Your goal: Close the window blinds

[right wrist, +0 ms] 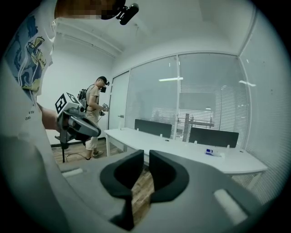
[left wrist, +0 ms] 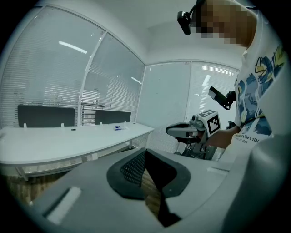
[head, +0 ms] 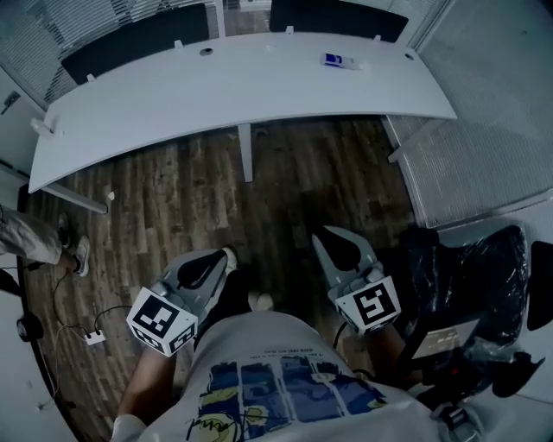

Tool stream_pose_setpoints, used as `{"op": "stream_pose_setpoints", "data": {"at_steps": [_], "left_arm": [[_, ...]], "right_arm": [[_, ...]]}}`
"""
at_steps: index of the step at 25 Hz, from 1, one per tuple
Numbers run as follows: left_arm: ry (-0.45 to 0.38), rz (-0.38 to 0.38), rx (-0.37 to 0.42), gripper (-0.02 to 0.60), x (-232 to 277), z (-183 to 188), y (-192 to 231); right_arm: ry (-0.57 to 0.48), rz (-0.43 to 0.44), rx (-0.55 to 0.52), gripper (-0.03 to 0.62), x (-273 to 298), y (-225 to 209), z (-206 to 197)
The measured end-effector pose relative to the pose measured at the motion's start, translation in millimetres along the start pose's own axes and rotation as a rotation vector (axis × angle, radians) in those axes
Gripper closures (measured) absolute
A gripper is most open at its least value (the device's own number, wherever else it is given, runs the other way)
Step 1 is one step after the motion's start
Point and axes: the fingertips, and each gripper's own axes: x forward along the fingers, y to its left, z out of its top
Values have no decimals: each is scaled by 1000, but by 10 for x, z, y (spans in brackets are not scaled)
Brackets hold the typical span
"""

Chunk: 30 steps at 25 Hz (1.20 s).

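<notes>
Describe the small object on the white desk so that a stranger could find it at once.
Find the long curved white desk before the window blinds. Near its right end in the head view, by the right dark divider panel, lies a small blue and white object. It is the only coloured thing on the desktop.

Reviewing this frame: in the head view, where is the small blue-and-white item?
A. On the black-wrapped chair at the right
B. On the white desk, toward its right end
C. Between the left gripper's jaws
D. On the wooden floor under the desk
B: the small blue-and-white item lies on top of the white desk, toward its right end and near the far edge.
</notes>
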Motion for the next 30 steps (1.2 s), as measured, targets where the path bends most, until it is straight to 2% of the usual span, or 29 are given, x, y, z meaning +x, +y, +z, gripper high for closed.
{"op": "stream_pose_setpoints", "data": {"at_steps": [9,17,24,30], "left_arm": [[-49,-60,39,577,424,359,733],[-57,-68,59,577,583,545,1570],[-54,-53,55,577,680,577,1983],[-59,-37,53,577,1062,729,2214]], "right_arm": [[2,-33,-53,554,758,-346,305],[-17,-46,-53,554,1653,-527,654],[-14,-29,-58,554,2091,-540,812],[-11,0,-55,554,2392,-942,820]]}}
